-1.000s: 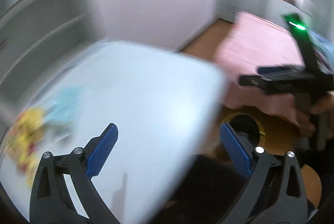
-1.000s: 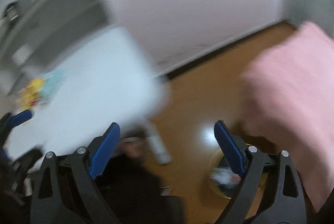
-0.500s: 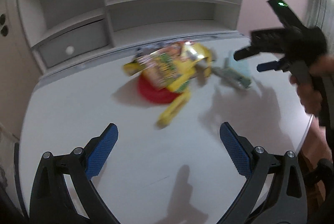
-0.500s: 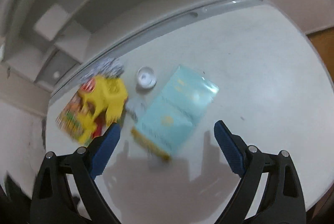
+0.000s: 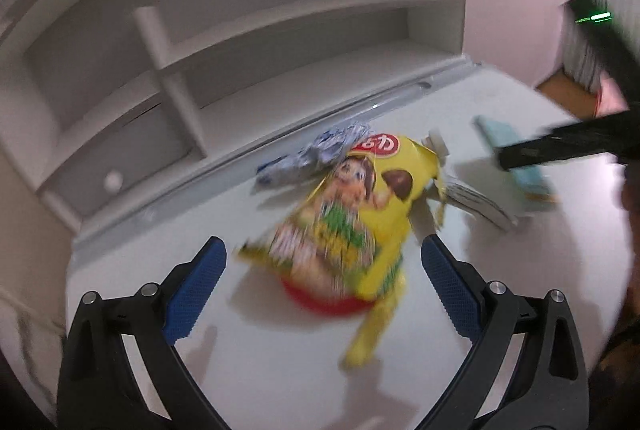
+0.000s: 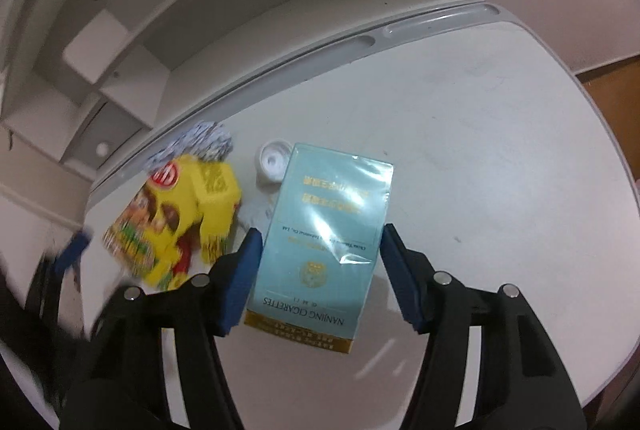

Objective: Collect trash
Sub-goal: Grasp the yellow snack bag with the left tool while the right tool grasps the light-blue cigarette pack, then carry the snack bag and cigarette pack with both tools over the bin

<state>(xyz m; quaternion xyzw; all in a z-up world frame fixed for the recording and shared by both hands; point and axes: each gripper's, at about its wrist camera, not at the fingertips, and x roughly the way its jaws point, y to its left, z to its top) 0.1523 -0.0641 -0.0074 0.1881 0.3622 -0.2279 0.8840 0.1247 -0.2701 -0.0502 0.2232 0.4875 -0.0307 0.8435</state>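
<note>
while the right gripper point(image 6: 318, 272) is closing around the cigarette box point(image 6: 324, 230), the left gripper point(image 5: 324, 288) hovers wide above the yellow snack bag point(image 5: 360, 222)

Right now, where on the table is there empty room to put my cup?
Bare: the table right of the cigarette box, out to its edge. Crowded: the left, where the yellow snack bag, crumpled wrapper and white cap cluster.
</note>
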